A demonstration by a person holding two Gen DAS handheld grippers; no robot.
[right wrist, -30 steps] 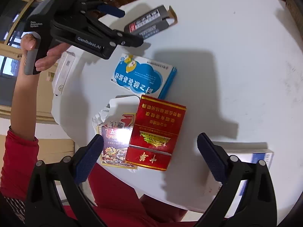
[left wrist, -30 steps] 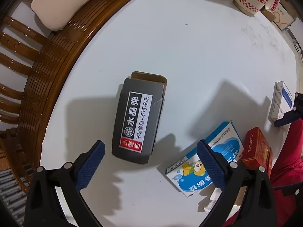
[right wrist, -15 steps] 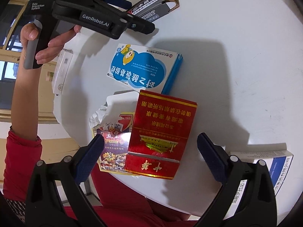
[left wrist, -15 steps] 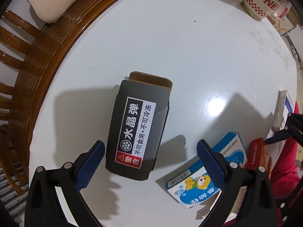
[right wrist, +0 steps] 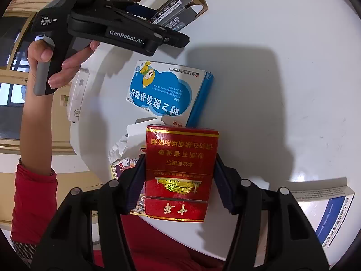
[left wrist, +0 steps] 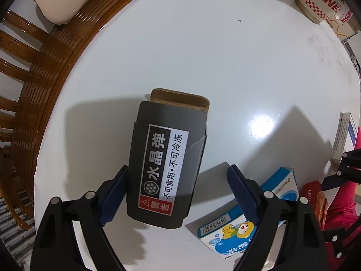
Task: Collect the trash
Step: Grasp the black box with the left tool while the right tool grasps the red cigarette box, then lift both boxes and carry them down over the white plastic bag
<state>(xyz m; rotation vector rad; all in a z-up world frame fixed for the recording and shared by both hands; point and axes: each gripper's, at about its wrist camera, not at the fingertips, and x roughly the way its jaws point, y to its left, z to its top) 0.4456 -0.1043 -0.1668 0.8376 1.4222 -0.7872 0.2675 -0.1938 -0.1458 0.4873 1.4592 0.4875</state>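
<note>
Tabletop (left wrist: 203,52), white, glossy and round, is bordered by a wooden chair (left wrist: 33,72). One grey box (left wrist: 167,158), one blue carton (right wrist: 167,90) and one red pack (right wrist: 180,171) are counted, with perhaps a crumpled tissue (right wrist: 121,144). The left gripper (left wrist: 176,194), pointed downward by a hand (right wrist: 56,67), is closing around the grey box; only its left pad touches. The right gripper (right wrist: 178,185) is closing, pinching the red pack.

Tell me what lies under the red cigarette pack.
Under the red cigarette pack, closing right gripper jaws at its sides, lie a playing-card box and crumpled white paper, poking out leftward. Their covered parts, and anything else beneath, cannot be seen.
</note>
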